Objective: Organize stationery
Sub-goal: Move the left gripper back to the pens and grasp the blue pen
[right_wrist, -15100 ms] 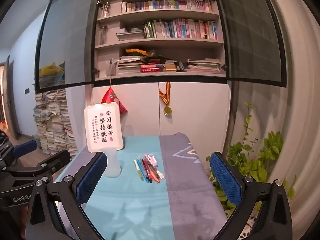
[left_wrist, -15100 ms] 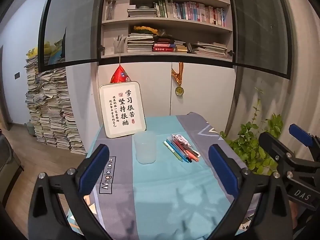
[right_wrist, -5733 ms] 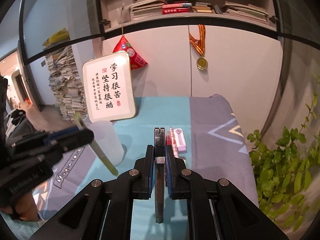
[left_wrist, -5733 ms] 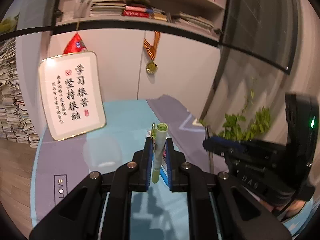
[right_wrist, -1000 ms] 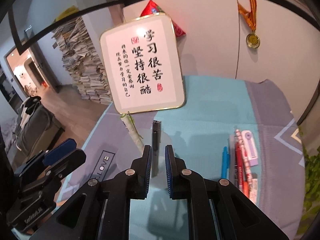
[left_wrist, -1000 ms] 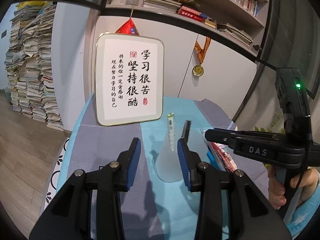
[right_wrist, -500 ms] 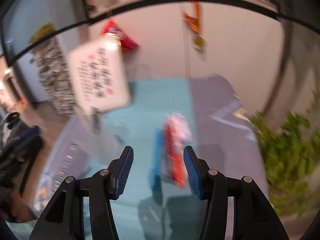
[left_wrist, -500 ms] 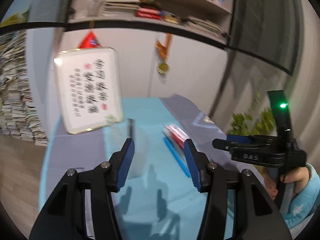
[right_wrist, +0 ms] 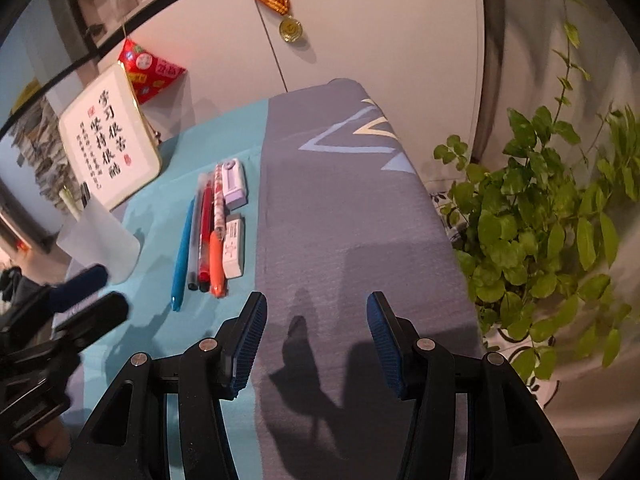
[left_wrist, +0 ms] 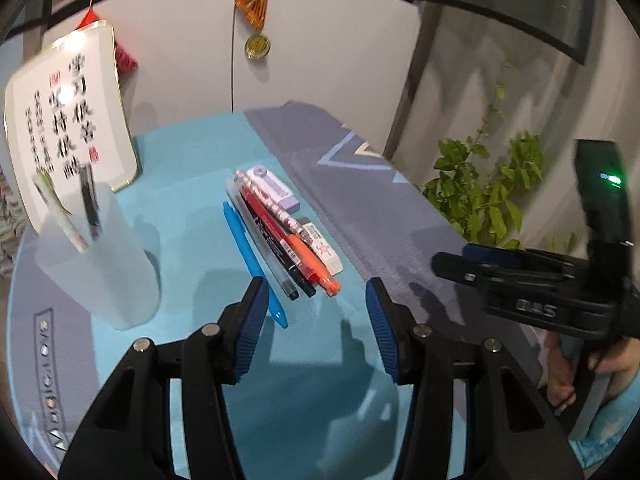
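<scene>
You face a white wall [right_wrist: 360, 32] with a gold medal [right_wrist: 291, 29] on a striped ribbon and a red packet [right_wrist: 150, 70] hanging — a framed calligraphy board [left_wrist: 70, 116] leans below. The table [right_wrist: 340, 200] wears a teal-and-grey cloth. To your right stands a leafy plant [right_wrist: 540, 208]; paper stacks [right_wrist: 38, 148] — far left.

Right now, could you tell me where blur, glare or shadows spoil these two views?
Left wrist view: the translucent cup and its two pens are motion-smeared, and glare washes the calligraphy sign. Right wrist view: the plant smears near the rim; the right hand-held gripper casts shadows on the grey cloth.
</scene>
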Demonstrator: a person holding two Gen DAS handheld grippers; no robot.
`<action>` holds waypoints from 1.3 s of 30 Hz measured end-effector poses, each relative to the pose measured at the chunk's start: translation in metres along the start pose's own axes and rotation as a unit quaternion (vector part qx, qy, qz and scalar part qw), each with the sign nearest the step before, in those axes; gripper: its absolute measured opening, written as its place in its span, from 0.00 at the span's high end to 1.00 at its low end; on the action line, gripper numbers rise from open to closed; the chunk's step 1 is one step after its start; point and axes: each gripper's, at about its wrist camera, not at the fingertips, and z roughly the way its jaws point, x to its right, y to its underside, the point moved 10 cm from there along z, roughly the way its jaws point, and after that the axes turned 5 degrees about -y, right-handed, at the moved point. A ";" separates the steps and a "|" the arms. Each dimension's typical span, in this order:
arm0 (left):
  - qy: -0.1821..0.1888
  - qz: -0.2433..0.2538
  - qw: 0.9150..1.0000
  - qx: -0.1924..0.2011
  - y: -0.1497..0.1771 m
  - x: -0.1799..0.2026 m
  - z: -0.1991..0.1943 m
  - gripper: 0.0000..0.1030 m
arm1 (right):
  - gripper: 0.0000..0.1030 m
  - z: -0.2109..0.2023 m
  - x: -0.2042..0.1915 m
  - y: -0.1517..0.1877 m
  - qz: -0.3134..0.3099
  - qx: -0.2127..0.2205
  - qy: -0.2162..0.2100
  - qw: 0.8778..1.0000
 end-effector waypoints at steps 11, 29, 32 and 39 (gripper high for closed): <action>-0.021 -0.019 0.999 -0.041 0.009 -0.004 0.040 0.58 | 0.49 0.013 0.003 0.002 0.007 -0.006 -0.040 0.999; -0.042 -0.029 0.998 -0.047 0.011 -0.036 0.054 0.87 | 0.49 0.034 -0.056 0.008 -0.077 -0.033 -0.076 0.994; -0.039 -0.033 0.998 -0.047 0.013 -0.041 0.051 0.87 | 0.49 0.034 -0.061 0.011 -0.086 -0.037 -0.075 0.993; -0.050 -0.021 0.997 -0.053 0.008 -0.035 0.066 0.85 | 0.49 0.035 -0.075 0.016 -0.099 -0.042 -0.079 0.991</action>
